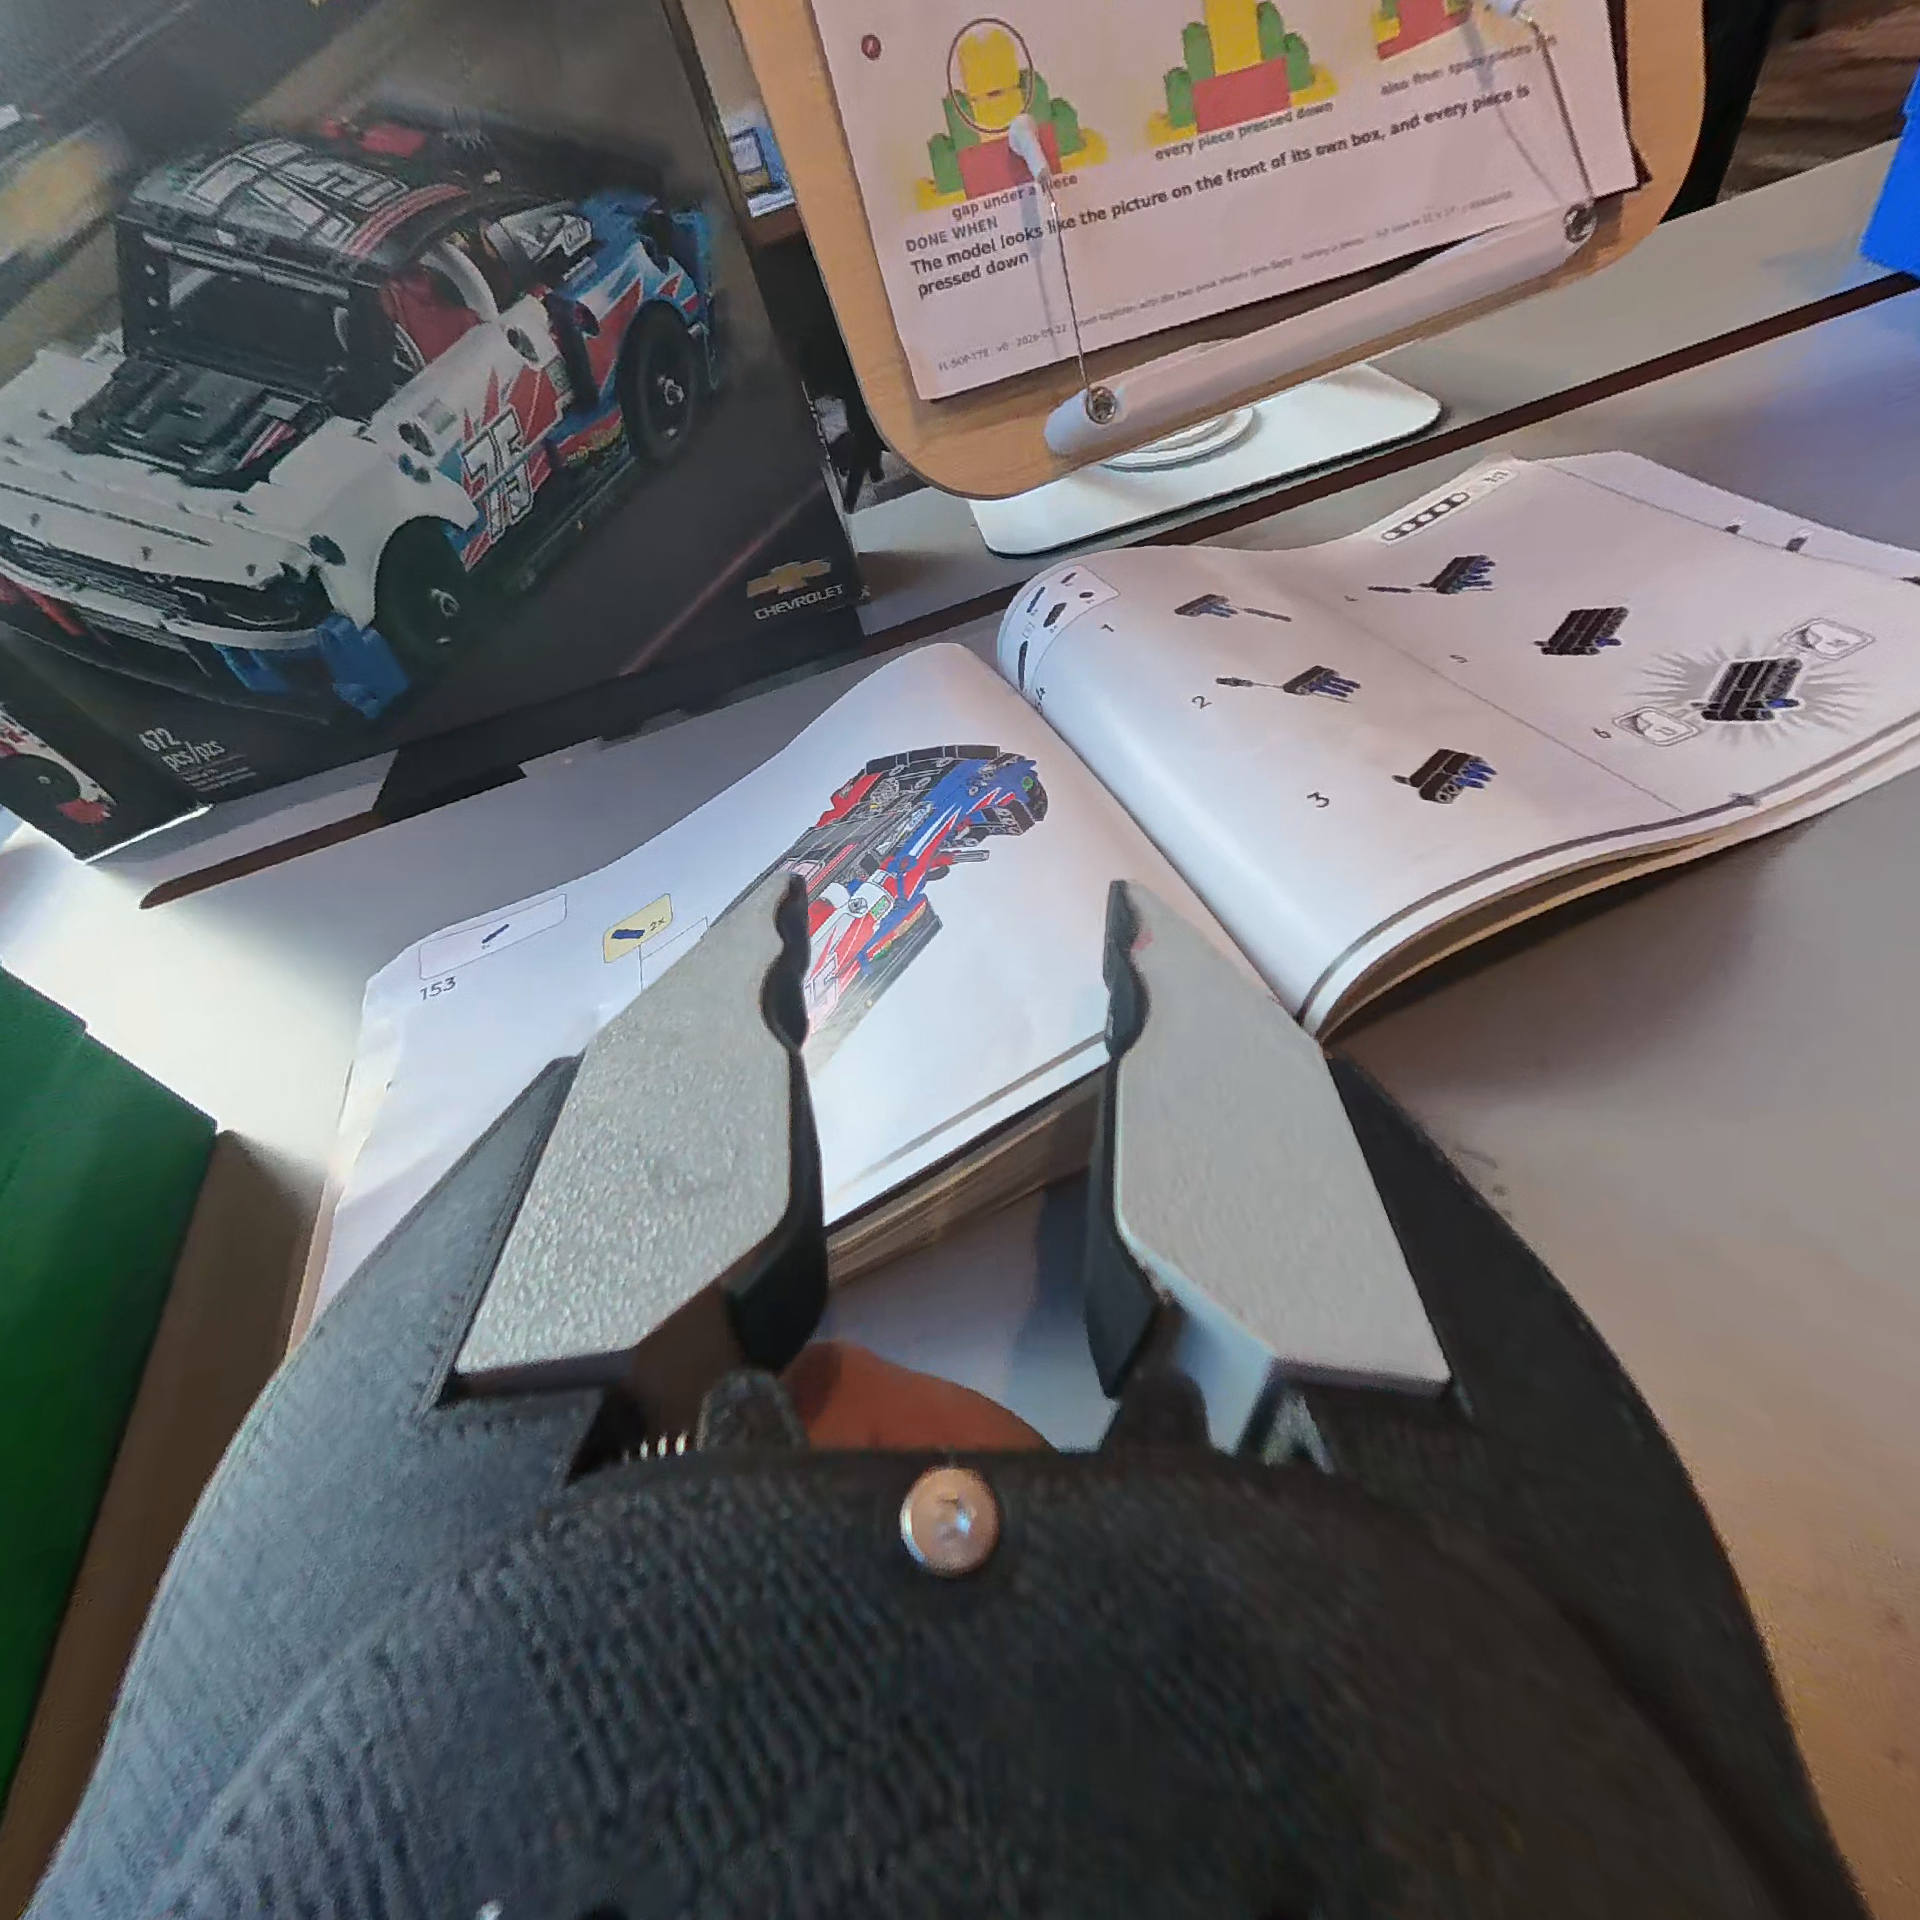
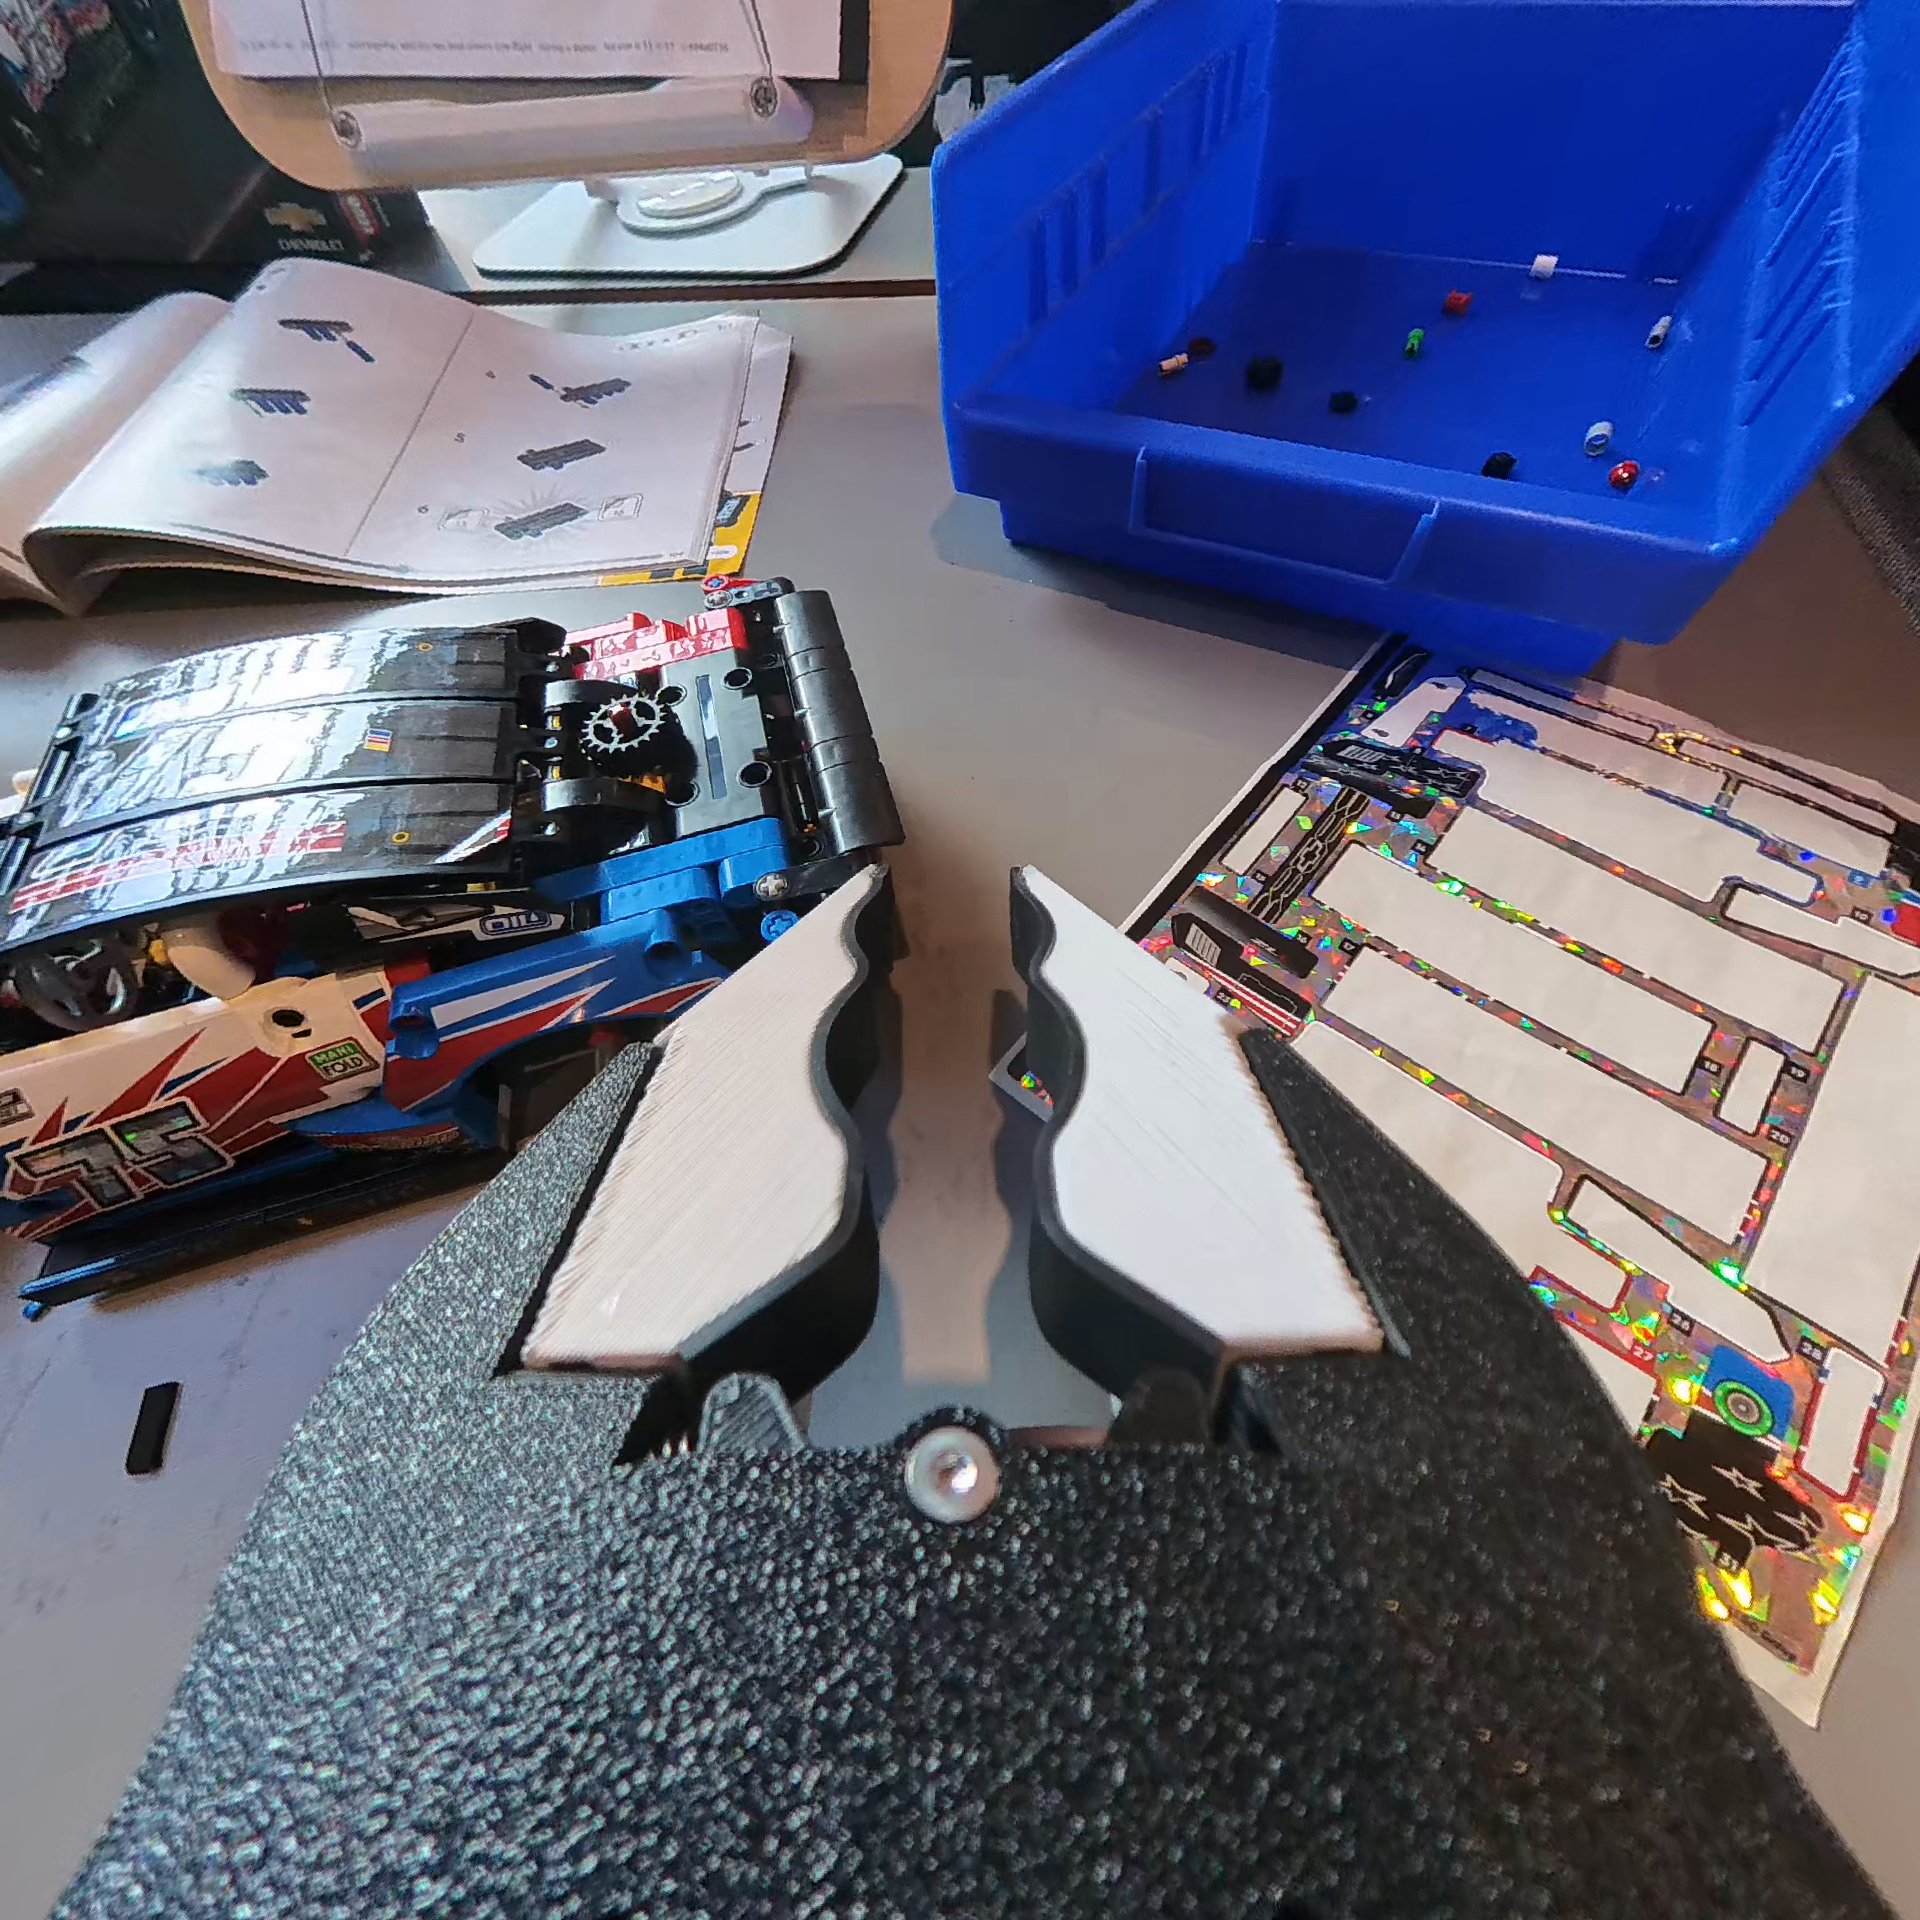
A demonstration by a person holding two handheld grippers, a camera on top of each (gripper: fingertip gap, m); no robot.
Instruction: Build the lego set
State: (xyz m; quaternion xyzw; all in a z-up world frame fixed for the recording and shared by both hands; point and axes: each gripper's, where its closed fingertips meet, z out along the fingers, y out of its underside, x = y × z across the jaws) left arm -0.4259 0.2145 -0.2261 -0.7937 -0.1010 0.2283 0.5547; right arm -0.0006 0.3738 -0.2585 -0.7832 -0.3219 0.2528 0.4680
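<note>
My left gripper [image 1: 951,904] hangs over the open instruction booklet [image 1: 935,831], its jaws spread apart with nothing between them, the tips above a printed drawing of the car. Behind the booklet stands the set's box [image 1: 416,416] with the car pictured on its front, and next to it a wooden-framed stand [image 1: 1143,395] holding a printed sheet. My right gripper [image 2: 945,888] is also parted and empty, poised above the grey table [image 2: 987,727] just beside the rear end of the lego car [image 2: 416,883], which lies on the table to the left of the tips (blue, white and red body, black roof panels, a small black gear showing on top). To the right lies a sticker sheet [image 2: 1558,1039] with a glittery backing, most of its shapes already peeled away. Behind it sits a blue plastic bin [image 2: 1195,499], nearly bare: only a scatter of tiny loose pieces [image 2: 1340,400] rests on its floor, black, red, green, white and tan ones, well apart from each other
</note>
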